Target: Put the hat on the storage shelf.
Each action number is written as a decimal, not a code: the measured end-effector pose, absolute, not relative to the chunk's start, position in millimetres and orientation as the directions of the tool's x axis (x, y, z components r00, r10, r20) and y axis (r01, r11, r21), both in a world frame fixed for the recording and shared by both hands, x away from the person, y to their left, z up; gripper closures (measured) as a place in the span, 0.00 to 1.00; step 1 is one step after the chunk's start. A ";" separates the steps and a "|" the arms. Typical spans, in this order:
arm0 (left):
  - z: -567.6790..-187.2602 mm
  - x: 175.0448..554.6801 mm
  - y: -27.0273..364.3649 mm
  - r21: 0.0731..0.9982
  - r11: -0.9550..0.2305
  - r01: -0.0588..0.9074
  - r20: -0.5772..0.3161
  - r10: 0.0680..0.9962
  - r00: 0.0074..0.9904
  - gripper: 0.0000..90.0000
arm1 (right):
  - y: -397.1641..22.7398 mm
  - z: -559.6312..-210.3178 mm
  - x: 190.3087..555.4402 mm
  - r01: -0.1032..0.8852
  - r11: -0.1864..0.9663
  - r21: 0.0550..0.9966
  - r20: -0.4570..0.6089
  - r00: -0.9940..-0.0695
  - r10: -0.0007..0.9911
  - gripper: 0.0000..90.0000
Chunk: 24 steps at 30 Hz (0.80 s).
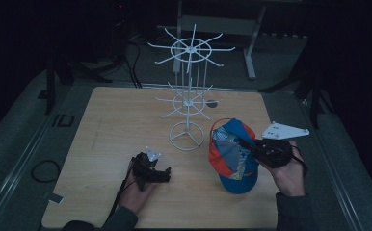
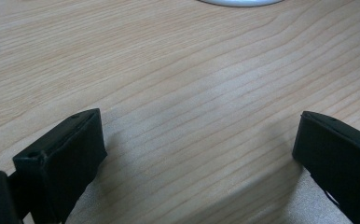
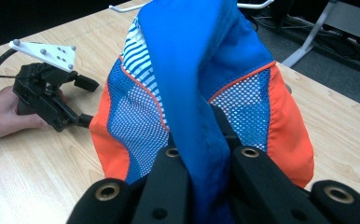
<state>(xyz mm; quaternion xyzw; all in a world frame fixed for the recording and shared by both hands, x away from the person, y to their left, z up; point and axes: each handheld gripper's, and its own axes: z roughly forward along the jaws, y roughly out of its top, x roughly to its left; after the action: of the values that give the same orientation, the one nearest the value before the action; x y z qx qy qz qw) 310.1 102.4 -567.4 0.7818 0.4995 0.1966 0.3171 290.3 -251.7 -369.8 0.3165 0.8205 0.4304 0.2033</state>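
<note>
The right gripper pinches the blue-and-orange mesh cap, left gripper wide and empty beside it; next, probably lift it towards the white wire rack beyond.

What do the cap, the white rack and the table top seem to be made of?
Cap: woven fabric with mesh panels; open holes show in the blue and orange parts, stitched seams along the edges.
White rack: probably coated metal wire; thin stiff prongs, even white finish.
Table top: wood or wood-look laminate; light grain lines, matte surface.
The right tool is shut on the cap.
</note>
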 end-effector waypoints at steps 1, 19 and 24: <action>-567.4 310.1 102.4 0.692 -0.300 0.656 -0.009 0.906 0.424 0.03 | -251.6 -369.2 290.2 0.343 0.430 0.835 -0.063 -0.717 0.694 0.98; -567.5 310.1 102.4 0.693 -0.300 0.656 -0.009 0.906 0.424 0.03 | -246.4 -357.3 285.6 0.308 0.443 0.842 -0.083 -0.737 0.670 0.98; -567.4 310.1 102.4 0.692 -0.301 0.656 -0.009 0.906 0.424 0.03 | -245.8 -352.4 284.3 0.297 0.436 0.850 -0.081 -0.743 0.664 0.98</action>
<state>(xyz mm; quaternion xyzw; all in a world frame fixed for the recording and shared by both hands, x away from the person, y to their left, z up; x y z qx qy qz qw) 310.1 102.4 -567.4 0.7820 0.4992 0.1969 0.3171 284.3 -245.8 -352.4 0.2922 0.8216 0.4435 0.2071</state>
